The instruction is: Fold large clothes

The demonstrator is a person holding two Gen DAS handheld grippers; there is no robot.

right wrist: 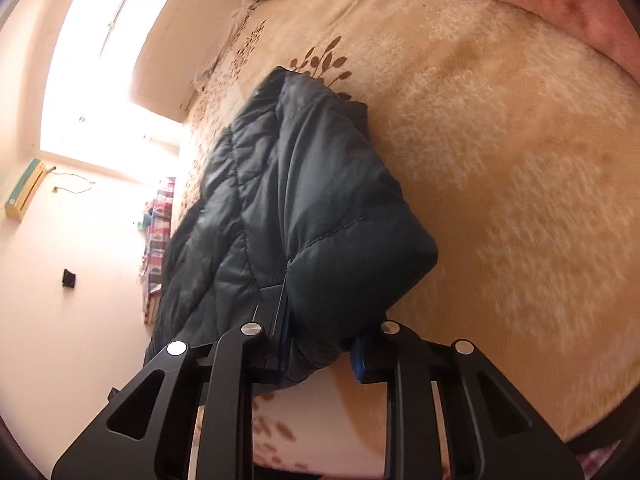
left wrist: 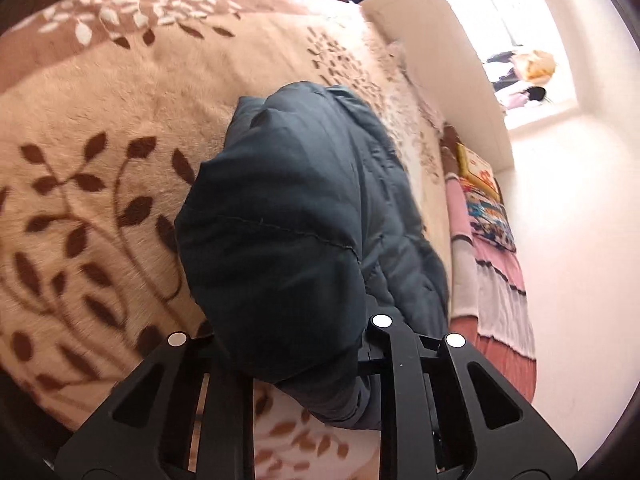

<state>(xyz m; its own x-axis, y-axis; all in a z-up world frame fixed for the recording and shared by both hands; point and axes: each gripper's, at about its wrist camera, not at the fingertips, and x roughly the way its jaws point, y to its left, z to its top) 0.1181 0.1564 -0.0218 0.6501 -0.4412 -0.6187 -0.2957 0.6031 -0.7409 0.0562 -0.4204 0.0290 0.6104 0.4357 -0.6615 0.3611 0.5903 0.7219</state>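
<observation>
Lighting: strong daylight from a window (left wrist: 516, 20), blown out to pure white in both views; the wall (left wrist: 580, 240) beside it is washed pale. Glare: heavy around the window (right wrist: 100, 60), bleeding over the bed's far edge. Shadows: soft, dark folds on the padded jacket (right wrist: 304, 208); the black tongs (right wrist: 316, 346) are nearly featureless. Blur: motion smear on the blanket (right wrist: 520, 200), right wrist view. Distortion: fisheye bending, black vignette at corners.

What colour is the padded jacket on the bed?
Dark teal-blue jacket, plain and quilted; clearest in the right wrist view.
</observation>
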